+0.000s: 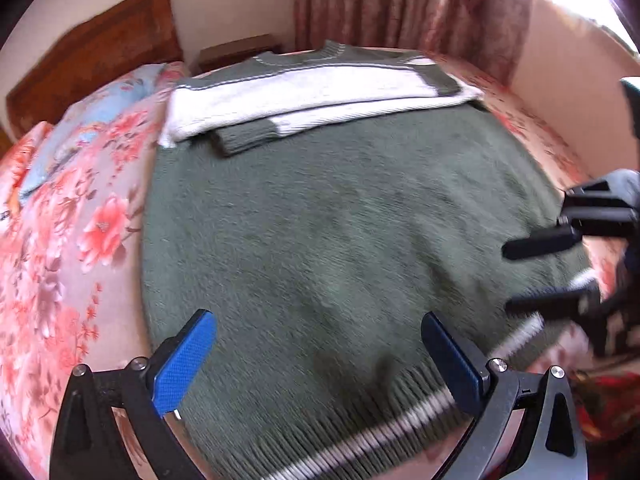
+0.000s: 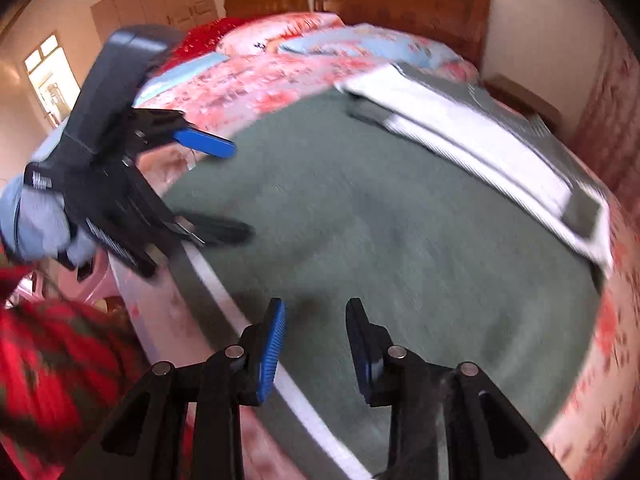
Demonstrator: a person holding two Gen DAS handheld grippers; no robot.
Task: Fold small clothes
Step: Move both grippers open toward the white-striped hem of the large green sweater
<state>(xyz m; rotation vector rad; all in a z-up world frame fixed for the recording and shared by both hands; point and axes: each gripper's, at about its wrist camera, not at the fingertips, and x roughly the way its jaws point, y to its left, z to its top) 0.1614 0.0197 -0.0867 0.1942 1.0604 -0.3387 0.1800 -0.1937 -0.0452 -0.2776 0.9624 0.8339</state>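
Bed (image 1: 100, 216): a floral bedspread in pink and red is seen across both views, with a wooden headboard (image 2: 404, 4) at the far end and a light-blue patterned pillow (image 1: 92, 120) lying near it.
Curtain (image 1: 408, 4): a pink flowered curtain is hung behind the bed in the left wrist view, with bright light at its right edge.
Sweater (image 1: 340, 216): a dark green knitted sweater is spread flat on the bedspread and fills the middle of both views. Its white-and-green sleeves (image 1: 320, 96) are laid folded across the upper body, below the collar. Its ribbed hem (image 1: 360, 432), marked by a white stripe, is found at the near edge, just under both grippers.
Bedside table (image 1: 240, 50): a small wooden table is seen beside the headboard, behind the sweater's collar.
Left gripper (image 1: 318, 356): its blue-padded fingers are spread wide and nothing is held between them; they are poised just above the hem. In the right wrist view it (image 2: 240, 190) is seen at the sweater's left edge, held by a hand in a light-blue glove (image 2: 36, 220).
Right gripper (image 2: 316, 340): its blue-padded fingers are parted by a narrower gap, with only sweater fabric seen through it and nothing clamped. In the left wrist view it (image 1: 508, 278) is blurred at the sweater's right hem corner.
Contact: whether any fingertip is touching the knit cannot be told.
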